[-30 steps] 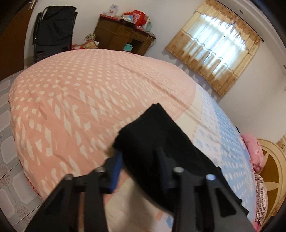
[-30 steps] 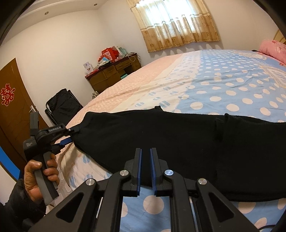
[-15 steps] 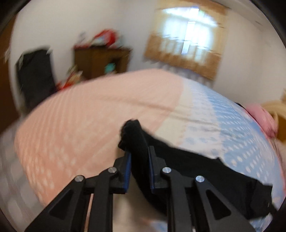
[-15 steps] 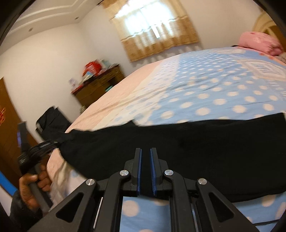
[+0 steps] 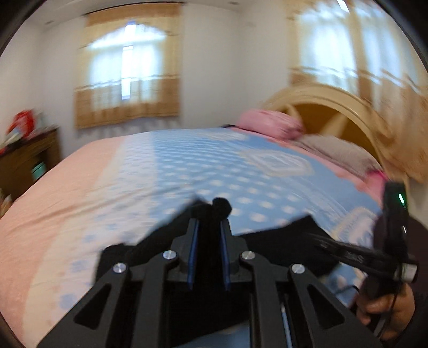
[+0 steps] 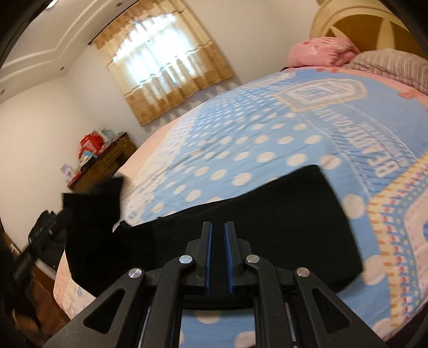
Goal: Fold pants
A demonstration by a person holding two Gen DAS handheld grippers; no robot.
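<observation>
The black pants (image 6: 281, 214) lie across the near side of the bed. My left gripper (image 5: 209, 227) is shut on the leg end of the pants (image 5: 214, 214), which bunches up between its blue pads and is lifted off the bed. In the right wrist view that lifted end (image 6: 91, 214) hangs at the left with the left gripper beside it. My right gripper (image 6: 217, 233) hovers over the pants' near edge, its pads a narrow gap apart with nothing between them. It also shows at the right of the left wrist view (image 5: 347, 254).
The bed (image 6: 267, 133) has a blue polka-dot and pink cover. Pink and striped pillows (image 6: 323, 50) lie at the cream headboard (image 6: 361, 24). A brown dresser (image 6: 107, 163) with clutter stands by the curtained window (image 6: 163, 67). A dark chair (image 6: 42, 227) stands at the left.
My left gripper has closed on the leg end, lifted it and swung it right, towards the waist end. My right gripper has shifted right along the pants, unchanged in gap.
</observation>
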